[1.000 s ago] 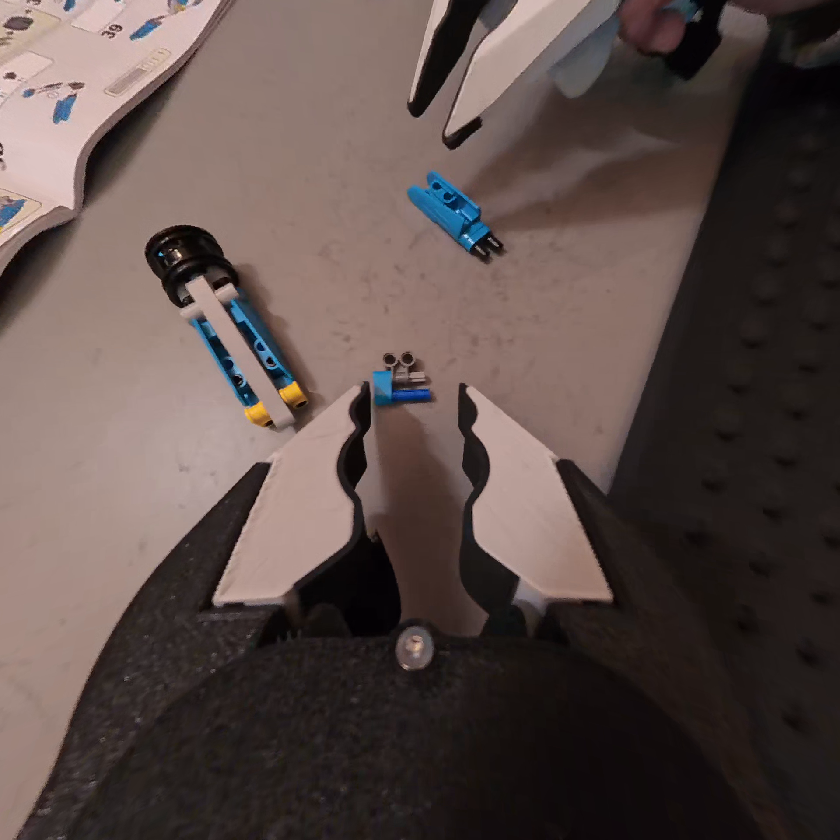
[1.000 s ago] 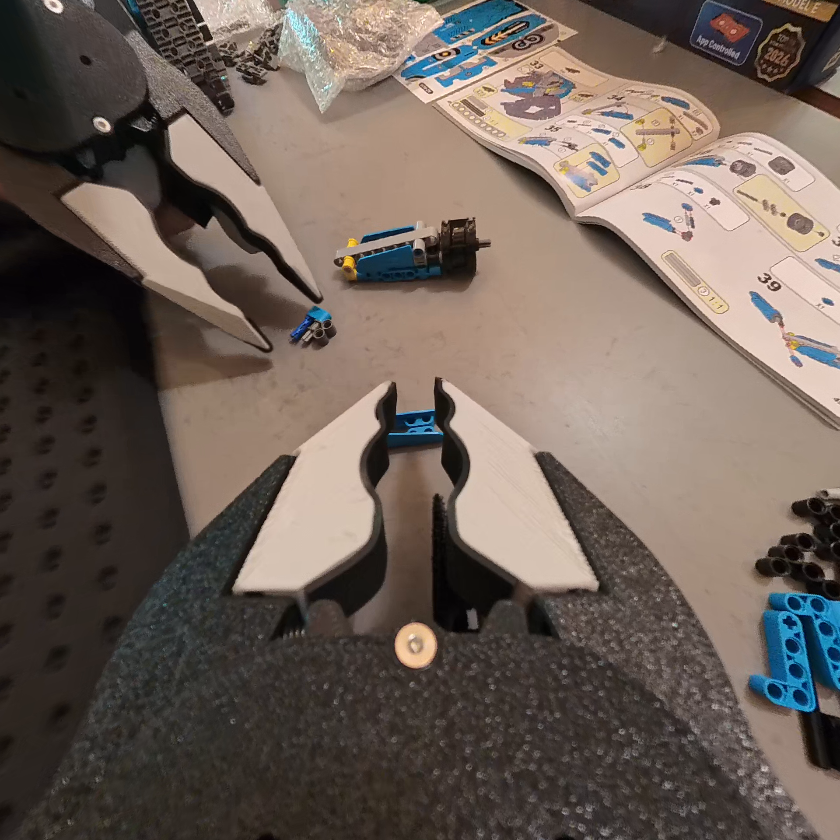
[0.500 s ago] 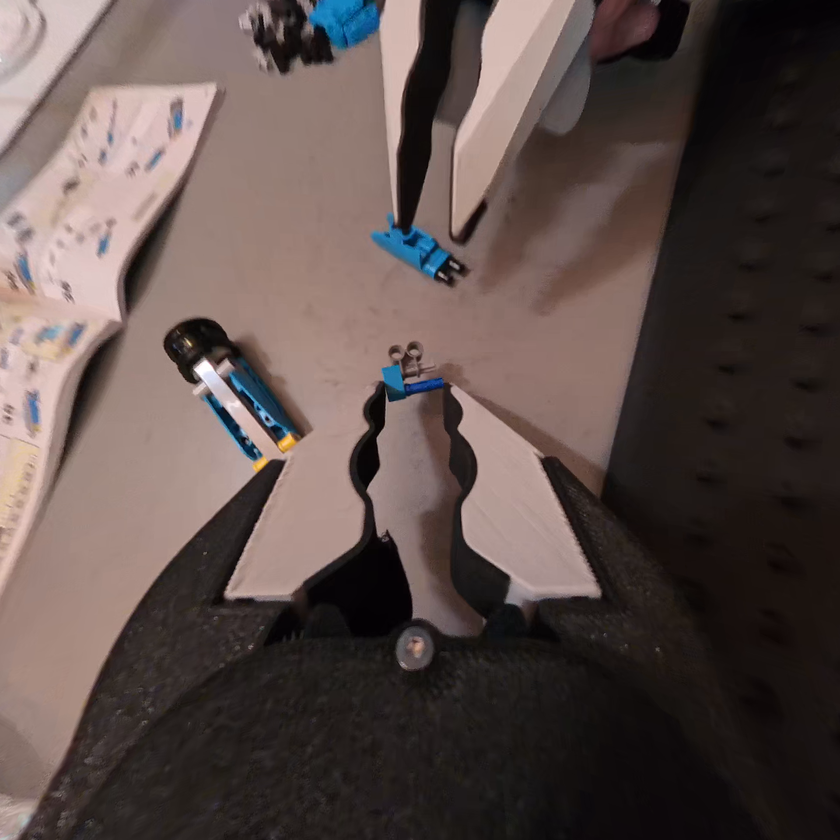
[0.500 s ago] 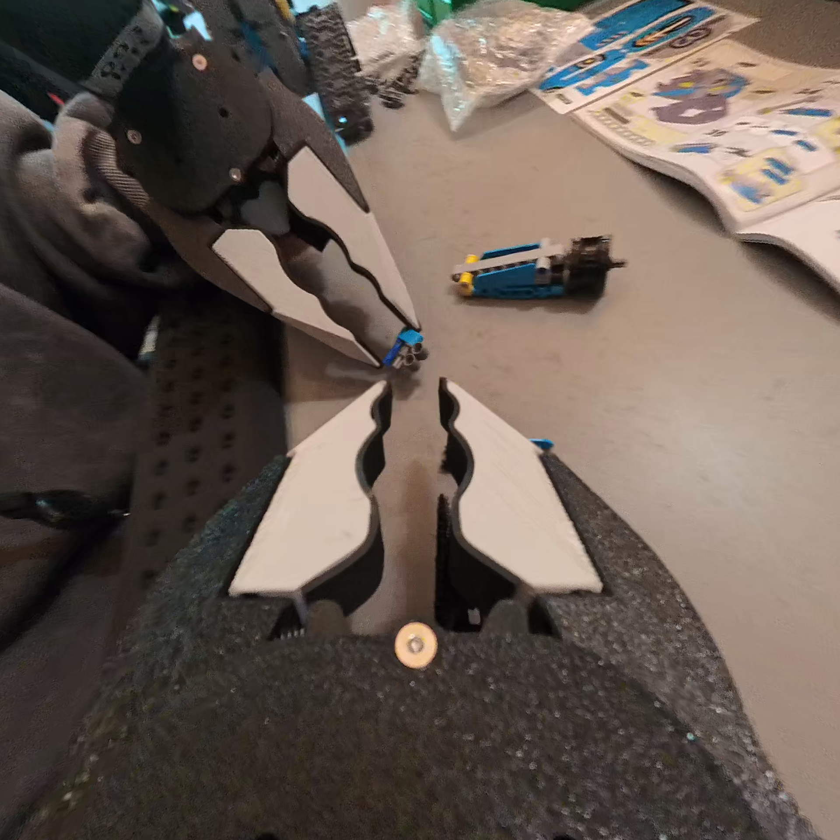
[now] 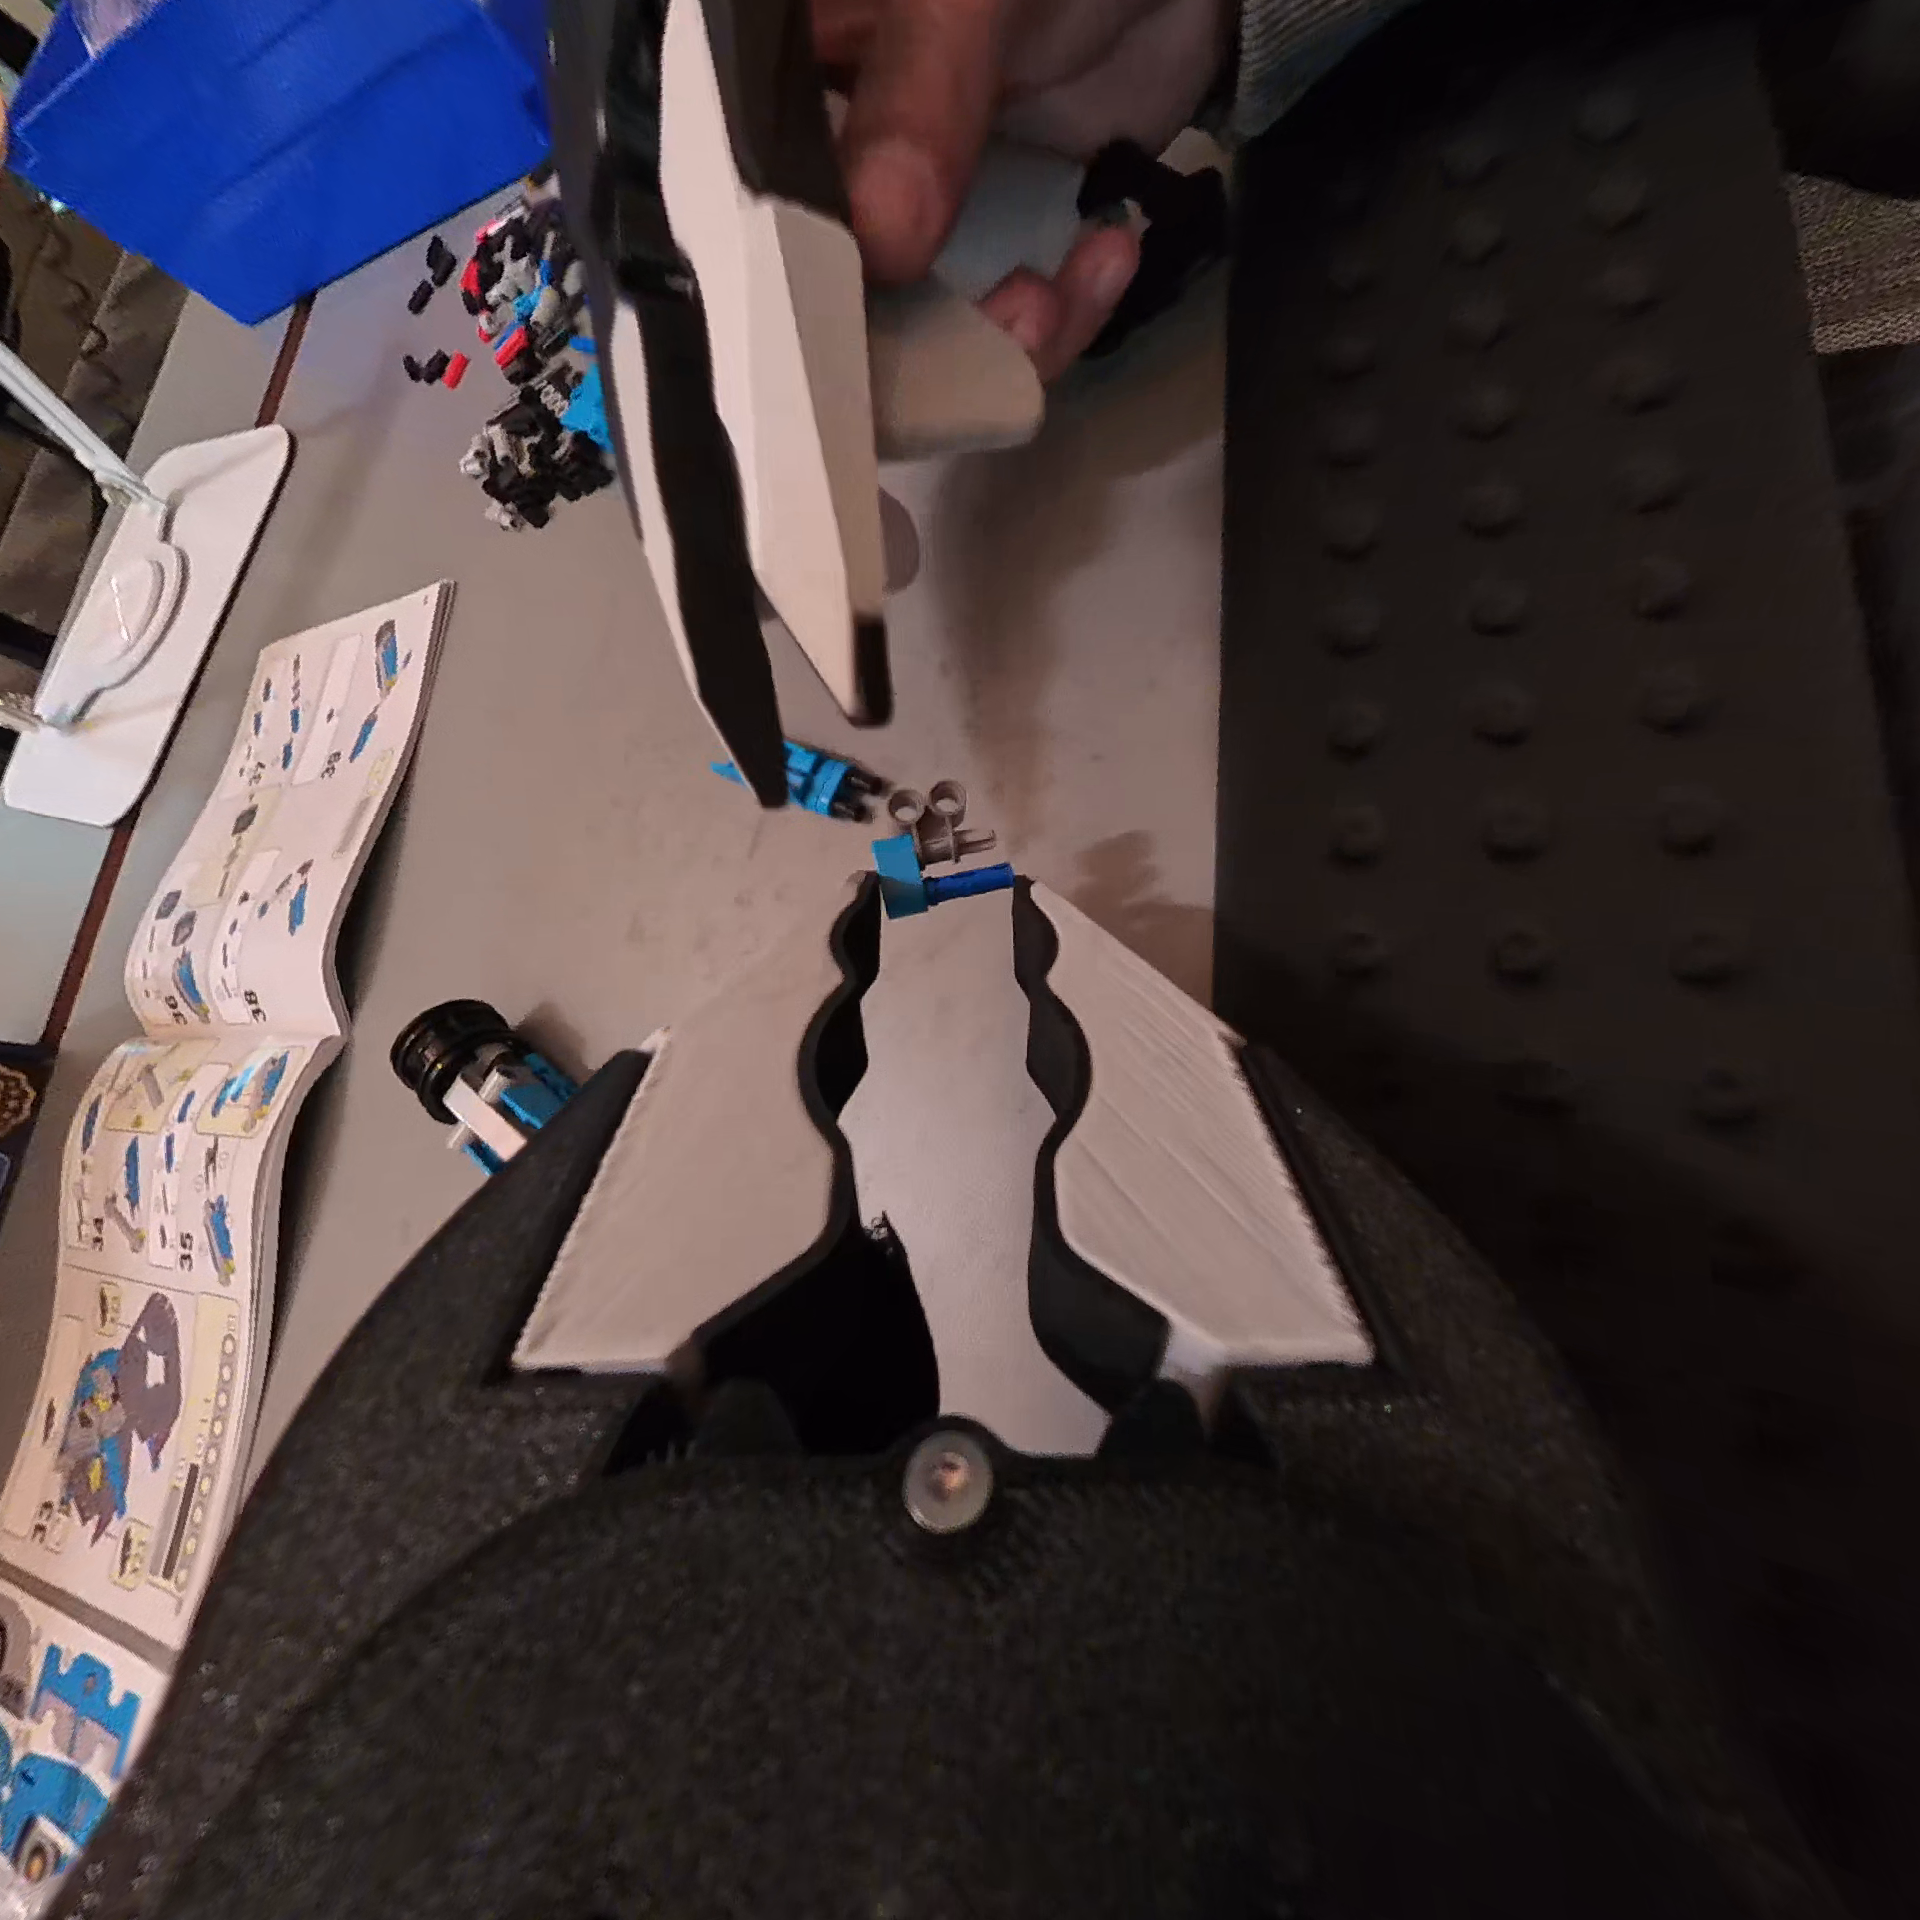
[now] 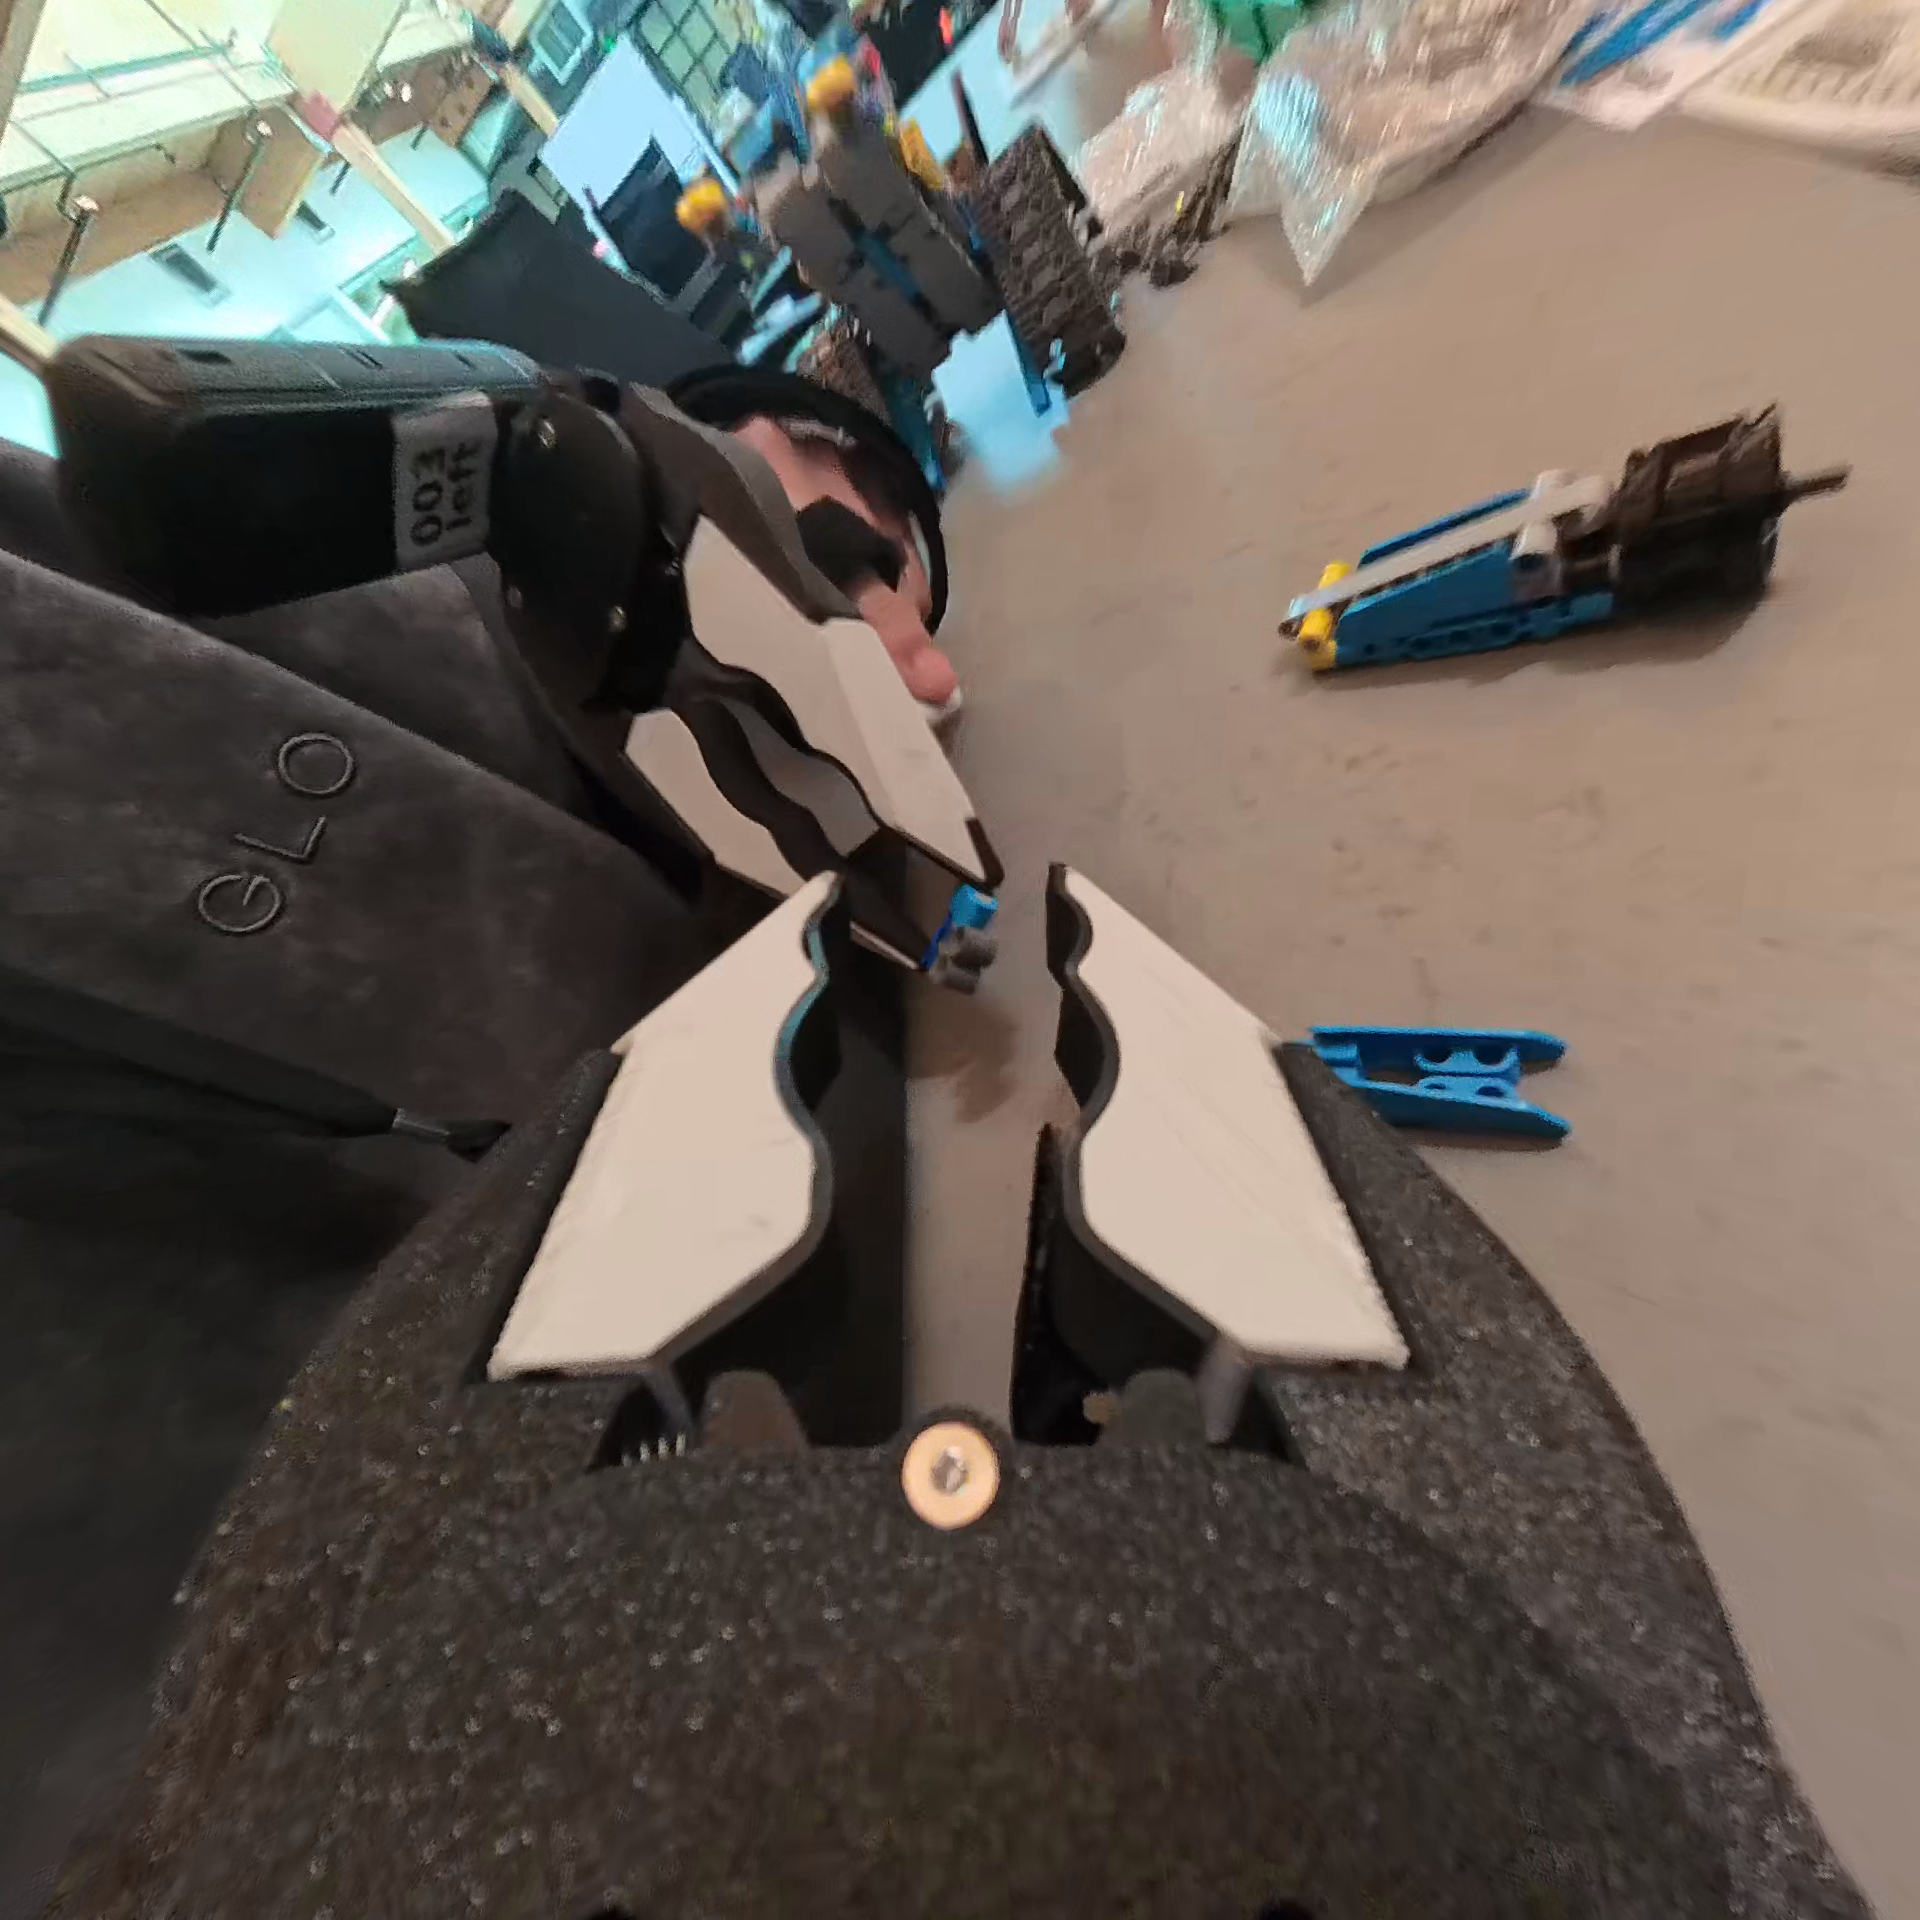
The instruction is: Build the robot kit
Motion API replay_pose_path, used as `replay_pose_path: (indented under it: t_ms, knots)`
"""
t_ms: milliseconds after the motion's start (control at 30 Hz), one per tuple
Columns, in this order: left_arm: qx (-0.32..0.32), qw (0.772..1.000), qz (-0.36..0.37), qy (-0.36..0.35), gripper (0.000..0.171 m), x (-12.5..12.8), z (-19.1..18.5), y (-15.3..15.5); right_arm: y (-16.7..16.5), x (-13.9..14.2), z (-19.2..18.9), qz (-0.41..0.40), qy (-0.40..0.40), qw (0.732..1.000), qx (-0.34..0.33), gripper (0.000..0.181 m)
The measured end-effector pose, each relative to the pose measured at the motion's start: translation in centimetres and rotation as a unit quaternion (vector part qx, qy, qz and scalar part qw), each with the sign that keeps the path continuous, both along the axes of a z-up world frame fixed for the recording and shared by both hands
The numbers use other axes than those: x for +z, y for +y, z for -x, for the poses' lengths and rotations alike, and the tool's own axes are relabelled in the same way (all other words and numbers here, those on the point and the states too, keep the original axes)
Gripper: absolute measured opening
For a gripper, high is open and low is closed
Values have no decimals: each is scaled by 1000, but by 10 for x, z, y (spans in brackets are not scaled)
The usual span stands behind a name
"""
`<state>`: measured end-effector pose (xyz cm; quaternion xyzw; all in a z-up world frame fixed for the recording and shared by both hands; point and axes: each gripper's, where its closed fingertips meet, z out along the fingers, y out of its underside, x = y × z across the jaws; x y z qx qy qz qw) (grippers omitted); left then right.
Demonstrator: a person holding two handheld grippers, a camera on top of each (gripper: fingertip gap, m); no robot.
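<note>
My left gripper (image 5: 945,894) is shut on a small blue-and-grey connector piece (image 5: 904,883): the blue block sits at one pad and its blue pin reaches the other. The right wrist view shows this piece (image 6: 971,920) at the left gripper's tips (image 6: 951,914), held just above the grey table (image 6: 1455,831). My right gripper (image 6: 943,883) is open and empty, its fingers on either side of the left gripper's tips. A light blue beam piece (image 6: 1439,1081) lies on the table beside its right finger. In the left wrist view that beam (image 5: 810,777) lies under the right gripper (image 5: 816,748).
A blue assembly with a black wheel (image 6: 1538,561) lies farther out on the table and also shows in the left wrist view (image 5: 478,1081). An open instruction booklet (image 5: 239,935), a pile of loose parts (image 5: 530,416) and a blue bin (image 5: 270,135) lie at the left. A black studded mat (image 5: 1507,727) borders the right. My left and right fingertips are right by each other.
My left jaws closed on the small connector piece and lifted it toward the right gripper. My right jaws widened and moved over beside the blue beam, which stays on the table.
</note>
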<state>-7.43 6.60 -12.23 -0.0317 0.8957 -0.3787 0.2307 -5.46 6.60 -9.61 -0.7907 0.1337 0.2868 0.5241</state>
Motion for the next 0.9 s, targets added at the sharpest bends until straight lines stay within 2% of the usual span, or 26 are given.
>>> replay_pose_path:
  t_ms: [67, 133, 167, 200, 233, 367, 433, 500, 600, 633, 700, 800, 900]
  knots:
    - [-9, 1000, -1, -8, 25, 1, 3, -3, 1, -10, 16, 21, 35, 998, 42, 41]
    - [-25, 1000, 0, -9, 25, 2, 10, -6, 1, -8, 34, 24, 72, 993, 93, 41]
    - [-31, 999, 5, -14, 25, 4, 12, -8, 1, -9, 35, 25, 68, 993, 96, 34]
    - [-36, 999, 11, -16, 25, 7, 15, -9, 1, -12, 34, 29, 62, 993, 92, 18]
    - [-39, 999, 14, -15, 25, 8, 17, -11, -1, -14, 35, 34, 67, 992, 98, 9]
    - [-20, 999, 9, -31, 25, 7, 10, -9, -1, -15, 33, 38, 56, 993, 93, 8]
    - [19, 999, 41, -20, 26, 12, -3, -6, 0, -10, 22, 25, 48, 996, 65, 7]
    - [64, 992, 101, 34, 26, 18, -14, -3, 0, 2, 6, -9, 39, 999, 26, 7]
    - [65, 954, 249, 154, 26, 36, -11, -13, -2, 29, 1, -77, 26, 997, 13, 7]
    - [61, 946, 271, 165, 25, 42, -12, -14, -2, 34, 5, -86, 15, 996, 20, 7]
    - [49, 937, 299, 173, 24, 50, -11, -14, 0, 35, 11, -87, -17, 996, 29, 7]
    - [28, 937, 307, 166, 4, 55, -6, -15, 0, 40, 12, -100, -32, 994, 27, 7]
    - [31, 937, 304, 168, 4, 52, -7, -14, -1, 38, 12, -93, -23, 995, 30, 7]
